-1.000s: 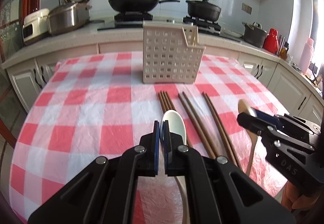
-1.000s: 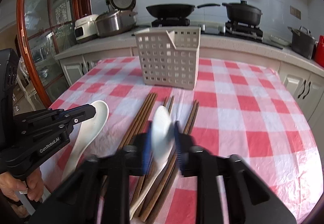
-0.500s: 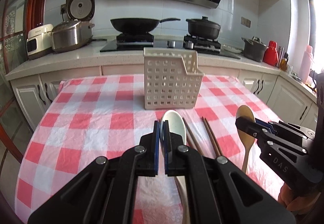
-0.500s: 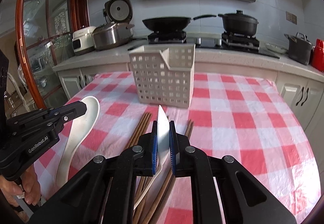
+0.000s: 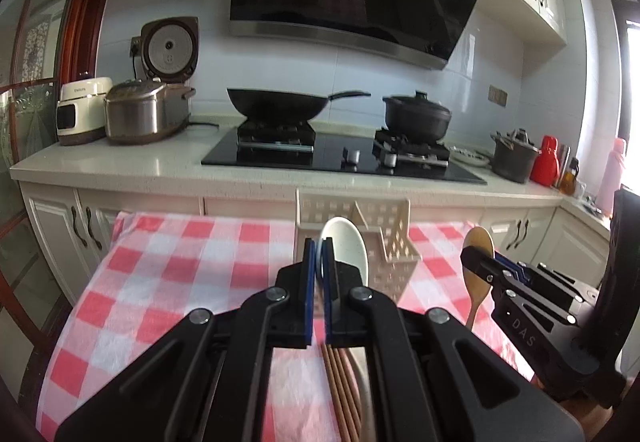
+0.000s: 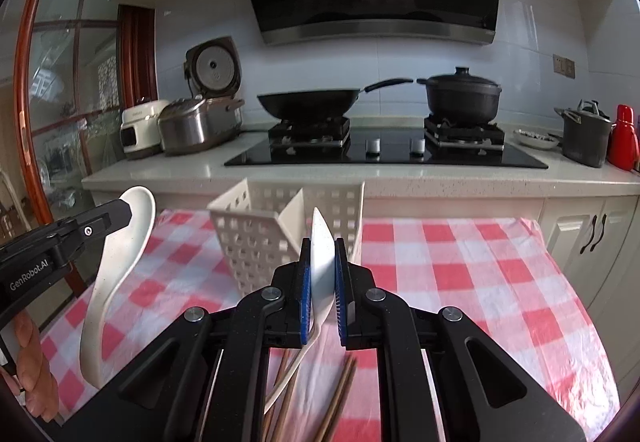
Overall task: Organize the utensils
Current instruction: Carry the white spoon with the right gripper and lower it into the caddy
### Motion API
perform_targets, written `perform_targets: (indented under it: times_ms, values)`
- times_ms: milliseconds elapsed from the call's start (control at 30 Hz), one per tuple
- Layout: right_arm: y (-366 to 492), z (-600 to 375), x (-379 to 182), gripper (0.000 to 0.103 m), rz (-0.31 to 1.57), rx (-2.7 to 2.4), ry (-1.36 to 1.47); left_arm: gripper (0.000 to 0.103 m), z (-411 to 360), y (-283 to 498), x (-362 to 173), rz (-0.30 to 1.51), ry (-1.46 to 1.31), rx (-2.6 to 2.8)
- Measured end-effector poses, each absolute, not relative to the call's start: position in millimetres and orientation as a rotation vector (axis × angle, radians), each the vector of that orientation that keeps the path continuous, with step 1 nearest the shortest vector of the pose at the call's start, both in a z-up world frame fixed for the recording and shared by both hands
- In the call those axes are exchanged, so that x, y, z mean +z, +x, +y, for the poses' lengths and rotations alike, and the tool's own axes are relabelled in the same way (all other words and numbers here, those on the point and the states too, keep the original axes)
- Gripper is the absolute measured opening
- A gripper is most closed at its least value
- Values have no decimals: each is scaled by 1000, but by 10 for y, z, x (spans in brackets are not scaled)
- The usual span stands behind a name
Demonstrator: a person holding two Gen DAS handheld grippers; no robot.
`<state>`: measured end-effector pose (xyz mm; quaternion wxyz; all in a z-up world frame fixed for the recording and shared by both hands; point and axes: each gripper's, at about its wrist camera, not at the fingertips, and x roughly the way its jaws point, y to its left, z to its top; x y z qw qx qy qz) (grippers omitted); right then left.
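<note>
While the checked bench (image 5: 192, 270) spreads below both tongs, the slotted utensil basket (image 6: 256, 234) stands just ahead of them. Left tongs (image 5: 319, 254) are clamped on a white ceramic spoon (image 5: 346, 248); right tongs (image 6: 322, 262) are clamped on a wooden spoon (image 5: 478, 246). Brown chopsticks (image 5: 340, 374) lie beneath the left tongs.

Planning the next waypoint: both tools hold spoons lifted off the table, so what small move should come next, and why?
Probably carry the left tool forward until its white ceramic spoon is over the perforated cream plastic basket. The right tool holds the wooden spoon, both are aloft short of the basket, and brown chopsticks lie on the checked tablecloth.
</note>
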<state>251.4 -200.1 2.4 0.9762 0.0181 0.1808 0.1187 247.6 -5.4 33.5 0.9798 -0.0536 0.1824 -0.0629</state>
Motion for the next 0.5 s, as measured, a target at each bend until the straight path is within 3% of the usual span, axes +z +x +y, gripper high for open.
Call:
perform_targets:
  times_ms: [500]
  values:
    - [3228, -1878, 351, 11, 228, 213, 6, 4, -141, 3251, 722, 251, -109, -98]
